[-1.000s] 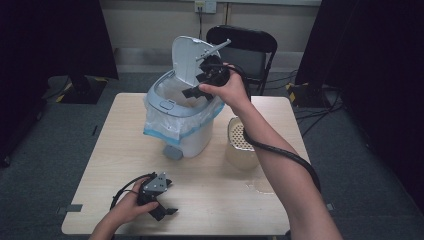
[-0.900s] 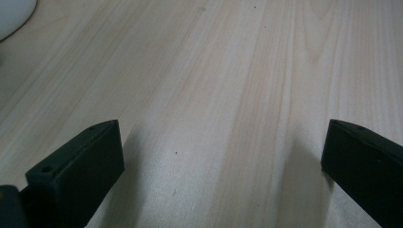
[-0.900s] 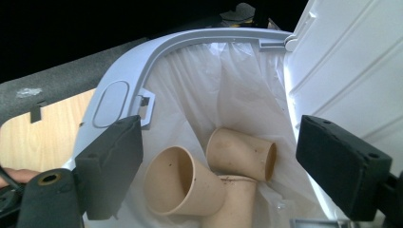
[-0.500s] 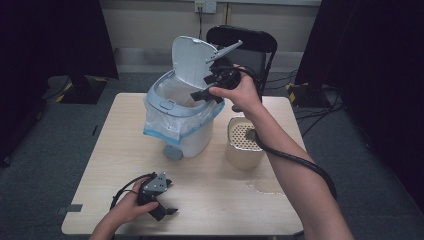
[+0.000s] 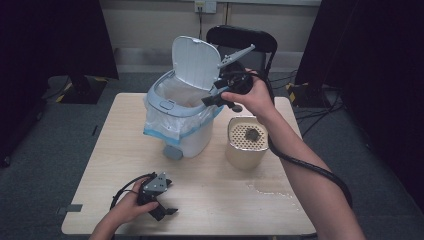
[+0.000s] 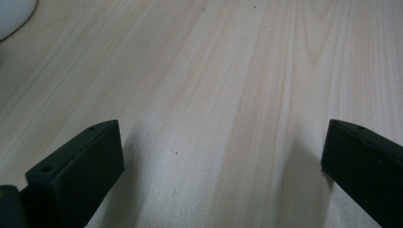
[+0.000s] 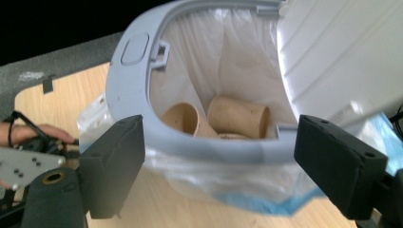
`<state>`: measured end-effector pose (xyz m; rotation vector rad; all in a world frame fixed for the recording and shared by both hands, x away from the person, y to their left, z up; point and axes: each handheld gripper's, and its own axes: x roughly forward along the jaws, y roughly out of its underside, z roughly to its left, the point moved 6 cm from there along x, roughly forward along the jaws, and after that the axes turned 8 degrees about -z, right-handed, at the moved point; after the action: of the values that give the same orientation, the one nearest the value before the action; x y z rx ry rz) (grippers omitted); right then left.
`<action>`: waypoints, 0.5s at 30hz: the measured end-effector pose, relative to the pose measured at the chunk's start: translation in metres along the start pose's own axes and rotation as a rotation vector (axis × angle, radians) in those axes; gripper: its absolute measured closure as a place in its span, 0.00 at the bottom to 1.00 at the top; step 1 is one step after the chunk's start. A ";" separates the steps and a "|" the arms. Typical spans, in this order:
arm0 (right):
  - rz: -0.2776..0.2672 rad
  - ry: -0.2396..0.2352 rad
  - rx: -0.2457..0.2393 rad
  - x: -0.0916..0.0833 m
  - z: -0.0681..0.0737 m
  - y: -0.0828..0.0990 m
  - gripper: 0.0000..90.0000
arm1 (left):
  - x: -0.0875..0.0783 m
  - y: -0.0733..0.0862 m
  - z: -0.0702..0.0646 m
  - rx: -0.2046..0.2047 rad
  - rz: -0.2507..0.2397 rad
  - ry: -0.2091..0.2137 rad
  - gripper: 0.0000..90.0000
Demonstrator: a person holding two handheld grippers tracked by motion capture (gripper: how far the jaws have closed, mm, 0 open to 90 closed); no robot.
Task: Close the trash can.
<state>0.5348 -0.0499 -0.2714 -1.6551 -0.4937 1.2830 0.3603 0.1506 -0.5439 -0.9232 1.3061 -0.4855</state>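
Note:
A pale grey-blue pedal bin (image 5: 192, 137) stands mid-table with its lid (image 5: 195, 60) flipped up and a clear bag lining it. In the right gripper view its rim (image 7: 142, 52) frames two brown paper cups (image 7: 240, 114) lying at the bottom. My right gripper (image 5: 210, 101) is held in the air beside the bin's right rim, pointing at its opening. The jaws are open with nothing between them (image 7: 221, 152). My left gripper (image 5: 165, 212) rests on the table near the front left, open and empty (image 6: 221, 156) over bare wood.
A beige cylindrical container (image 5: 247, 142) with a perforated top and a dark bit on it stands right of the bin, under my right forearm. A wet patch (image 5: 267, 187) marks the table in front of it. A black chair (image 5: 240, 37) stands behind the table.
My right hand and gripper have drifted right, from over the bin's opening to beside its right rim. The left gripper has stayed put.

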 end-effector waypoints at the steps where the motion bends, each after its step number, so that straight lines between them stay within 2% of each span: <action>1: 0.007 0.006 -0.004 -0.002 -0.001 0.002 0.19 | 0.000 0.000 0.000 0.001 0.000 0.000 0.00; 7: 0.007 0.026 0.004 -0.013 -0.008 0.004 0.19 | 0.000 0.000 0.000 0.000 0.001 -0.002 0.00; 15: 0.010 0.041 0.012 -0.017 -0.016 0.007 0.19 | 0.000 0.000 0.000 -0.001 -0.001 -0.001 0.00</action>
<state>0.5418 -0.0733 -0.2686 -1.6722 -0.4524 1.2545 0.3602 0.1504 -0.5440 -0.9253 1.3049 -0.4849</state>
